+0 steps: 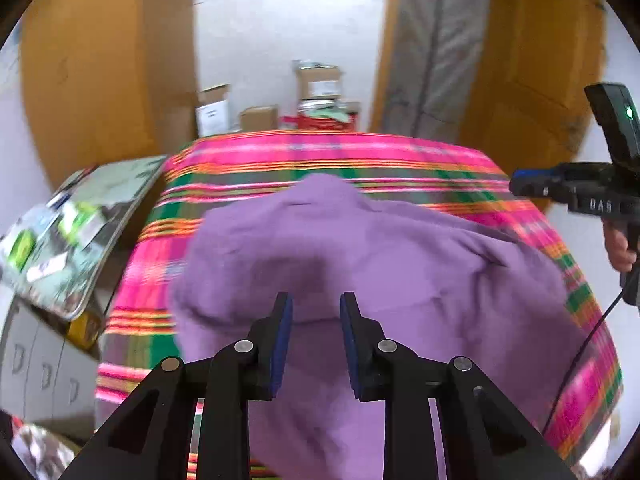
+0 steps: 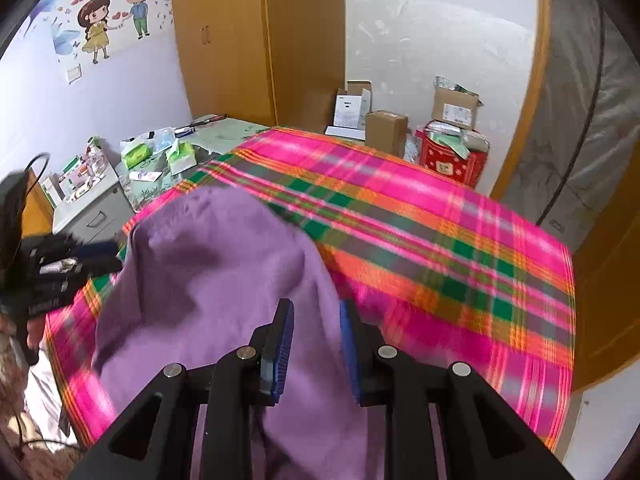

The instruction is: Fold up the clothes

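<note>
A purple garment [image 1: 380,248] lies spread on a table under a pink, green and orange plaid cloth [image 1: 320,152]. My left gripper [image 1: 316,300] hovers over the garment's near part, its blue pads apart, and the fabric seen through the gap lies below them. In the right wrist view the garment [image 2: 208,260] covers the left side of the plaid cloth [image 2: 440,220]. My right gripper [image 2: 316,306] is open above the garment's right edge, and no pad presses on fabric. Each gripper also shows in the other's view: the right gripper [image 1: 520,184] at the right edge, the left gripper [image 2: 108,256] at the left edge.
Cardboard boxes [image 2: 386,130] and a red box [image 2: 448,160] stand on the floor beyond the table. A grey drawer cabinet [image 2: 92,216] with cluttered packets is at the left. A wooden wardrobe [image 2: 256,40] and a wrapped mattress [image 2: 580,120] line the walls. A cable [image 1: 580,352] hangs at the right.
</note>
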`<action>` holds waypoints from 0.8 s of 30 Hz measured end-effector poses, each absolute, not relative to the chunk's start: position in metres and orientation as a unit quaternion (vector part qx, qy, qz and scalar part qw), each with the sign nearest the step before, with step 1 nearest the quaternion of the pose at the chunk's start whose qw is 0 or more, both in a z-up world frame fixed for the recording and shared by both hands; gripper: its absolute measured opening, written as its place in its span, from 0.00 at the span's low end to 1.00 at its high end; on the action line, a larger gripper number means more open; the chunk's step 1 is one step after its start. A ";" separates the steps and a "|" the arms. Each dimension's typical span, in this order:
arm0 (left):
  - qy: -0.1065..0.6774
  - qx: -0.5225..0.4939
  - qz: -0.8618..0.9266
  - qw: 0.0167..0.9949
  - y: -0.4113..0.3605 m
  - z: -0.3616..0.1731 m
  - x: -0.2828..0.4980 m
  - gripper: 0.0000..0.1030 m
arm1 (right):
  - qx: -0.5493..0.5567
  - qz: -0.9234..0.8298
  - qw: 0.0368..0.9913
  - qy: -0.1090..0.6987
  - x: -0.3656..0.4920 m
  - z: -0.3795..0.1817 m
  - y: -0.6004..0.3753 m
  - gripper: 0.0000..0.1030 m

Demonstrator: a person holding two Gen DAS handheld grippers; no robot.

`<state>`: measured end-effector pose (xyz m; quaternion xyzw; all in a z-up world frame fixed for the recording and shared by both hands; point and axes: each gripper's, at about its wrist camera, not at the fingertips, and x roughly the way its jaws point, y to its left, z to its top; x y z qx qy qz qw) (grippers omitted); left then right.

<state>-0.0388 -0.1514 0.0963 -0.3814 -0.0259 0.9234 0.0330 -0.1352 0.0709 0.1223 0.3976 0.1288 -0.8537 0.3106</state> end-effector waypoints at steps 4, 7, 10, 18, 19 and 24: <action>-0.022 -0.386 0.919 0.078 -0.117 0.099 -0.046 0.25 | 0.393 -0.864 0.290 0.122 -0.108 0.109 0.108 0.24; -0.022 -0.393 0.913 0.105 -0.093 0.100 -0.053 0.25 | 0.389 -0.873 0.275 0.104 -0.094 0.100 0.132 0.24; -0.021 -0.396 0.908 0.132 -0.068 0.100 -0.058 0.26 | 0.399 -0.875 0.263 0.080 -0.087 0.087 0.154 0.24; -0.010 -0.412 0.895 0.167 -0.030 0.093 -0.070 0.34 | 0.404 -0.868 0.282 0.059 -0.071 0.058 0.171 0.23; -0.012 -0.416 0.894 0.165 -0.029 0.092 -0.073 0.34 | 0.407 -0.866 0.285 0.063 -0.070 0.054 0.168 0.23; -0.023 -0.433 0.889 0.150 -0.031 0.085 -0.089 0.34 | 0.407 -0.863 0.291 0.064 -0.071 0.040 0.162 0.14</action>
